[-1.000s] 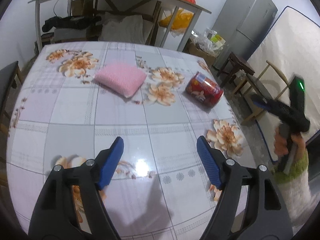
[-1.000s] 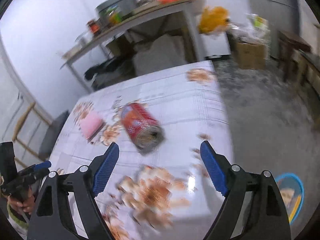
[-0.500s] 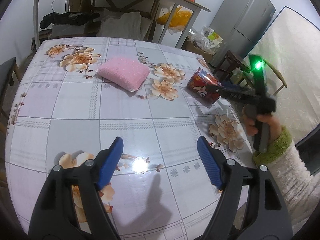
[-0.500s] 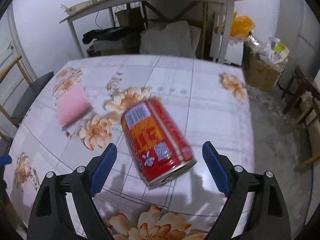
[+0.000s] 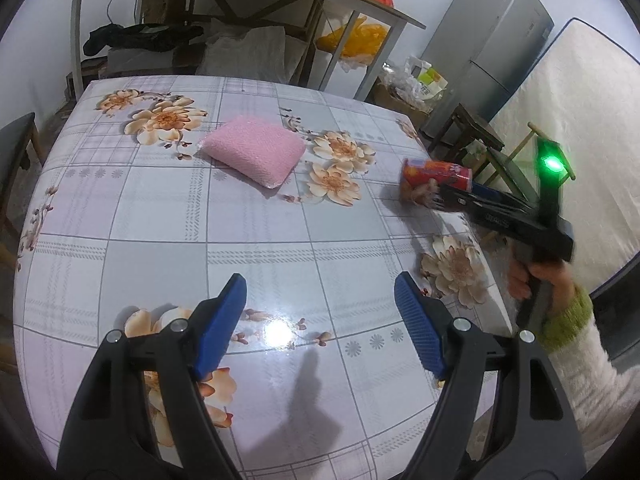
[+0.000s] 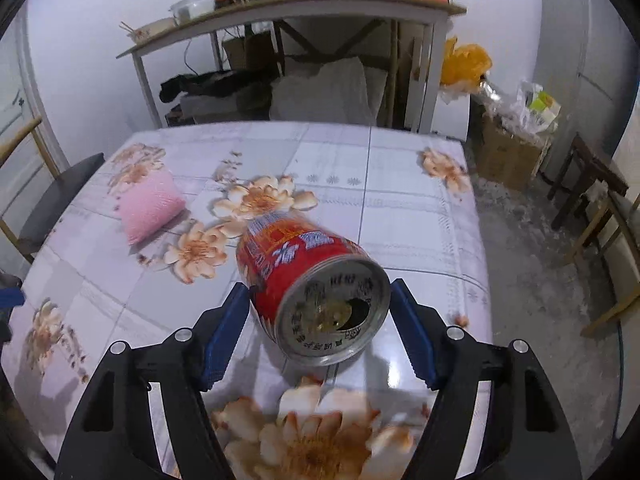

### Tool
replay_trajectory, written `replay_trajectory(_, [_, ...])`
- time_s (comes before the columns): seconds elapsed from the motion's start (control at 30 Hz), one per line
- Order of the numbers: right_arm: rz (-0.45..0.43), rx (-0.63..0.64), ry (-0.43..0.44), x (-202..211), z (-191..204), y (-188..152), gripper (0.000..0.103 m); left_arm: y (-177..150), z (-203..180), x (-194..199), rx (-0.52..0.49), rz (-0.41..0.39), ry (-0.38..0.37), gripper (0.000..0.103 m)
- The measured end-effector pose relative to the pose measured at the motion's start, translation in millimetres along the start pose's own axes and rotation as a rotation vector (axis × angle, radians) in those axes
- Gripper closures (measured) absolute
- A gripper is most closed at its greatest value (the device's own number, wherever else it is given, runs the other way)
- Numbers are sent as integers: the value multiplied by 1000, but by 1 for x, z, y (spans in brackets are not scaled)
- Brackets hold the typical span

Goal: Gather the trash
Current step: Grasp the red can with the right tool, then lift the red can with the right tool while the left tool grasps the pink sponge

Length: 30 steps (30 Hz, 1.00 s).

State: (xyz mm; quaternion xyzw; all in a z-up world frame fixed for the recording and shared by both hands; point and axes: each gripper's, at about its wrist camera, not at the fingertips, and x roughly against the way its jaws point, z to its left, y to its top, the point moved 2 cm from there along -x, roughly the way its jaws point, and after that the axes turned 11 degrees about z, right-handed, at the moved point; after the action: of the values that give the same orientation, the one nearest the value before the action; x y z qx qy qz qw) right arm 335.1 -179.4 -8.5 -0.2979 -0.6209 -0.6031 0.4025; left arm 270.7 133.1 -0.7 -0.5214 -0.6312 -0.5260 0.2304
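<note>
Here, the right hand-held gripper (image 6: 316, 320) straddles a red drink can (image 6: 308, 280) lying on its side on the flowered tabletop (image 6: 400, 208).

Its jaws have just been closing, with the can between the blue pads (image 6: 224, 328); the left pad looks to be at the can's wall, while a thin gap seems to remain on the right, so no firm clamp is judged yet. The can sits low and centre in the right wrist view, its opened end facing the camera, a pink sponge (image 6: 150, 206) well apart at left. A good grasp likely means squeezing evenly across the round wall so it cannot roll away. The left hand-held gripper (image 5: 320, 320) hangs apart and empty over bare cloth.
</note>
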Motion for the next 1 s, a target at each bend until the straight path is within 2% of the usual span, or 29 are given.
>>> replay_trajectory(0.33, [-11,64,-71,35,23,-43,34,18,10,-15,64,53,-18,31])
replay_trajectory(0.47, [-19,111,-87,44,38,-50,34,49,18,-22,102,50,-19,31])
replay_trajectory(0.57, [-18,140,-100,46,48,-53,35,79,30,-33,160,51,-46,26])
replay_trajectory(0.67, [-26,143,-112,47,51,-55,35,111,41,-54,213,77,-74,26])
replay_trajectory(0.7, [-29,137,-111,48,51,-55,35,121,46,-62,232,84,-70,26])
replay_trajectory(0.83, [-34,110,-86,49,50,-54,36,146,62,-85,330,75,62,26])
replay_trajectory(1.0, [-44,92,-65,49,46,-56,36,155,79,-105,538,56,93,21])
